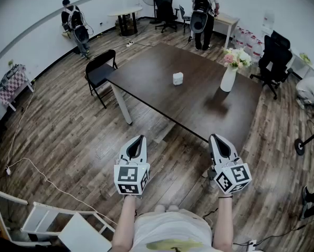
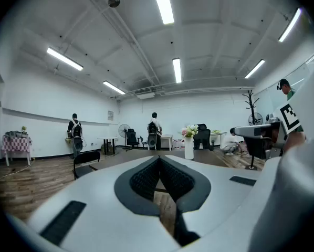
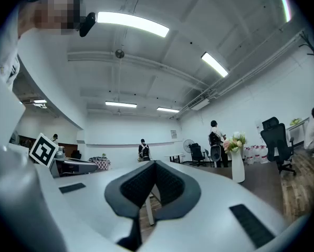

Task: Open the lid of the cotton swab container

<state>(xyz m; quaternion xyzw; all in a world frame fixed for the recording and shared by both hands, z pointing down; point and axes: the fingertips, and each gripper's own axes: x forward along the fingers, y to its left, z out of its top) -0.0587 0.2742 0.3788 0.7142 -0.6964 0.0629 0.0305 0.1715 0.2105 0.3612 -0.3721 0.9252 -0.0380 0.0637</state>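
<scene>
Cotton swab container (image 1: 178,78), small white box, mid dark-brown table (image 1: 199,109), well ahead between left gripper (image 1: 140,139) and right gripper (image 1: 215,137); both jaws together, empty.

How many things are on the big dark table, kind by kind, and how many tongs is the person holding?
Small white container: 1
Vase of flowers: 1
Tongs, both shut and empty: 2 (left tongs, right tongs)
Total: 4
</scene>
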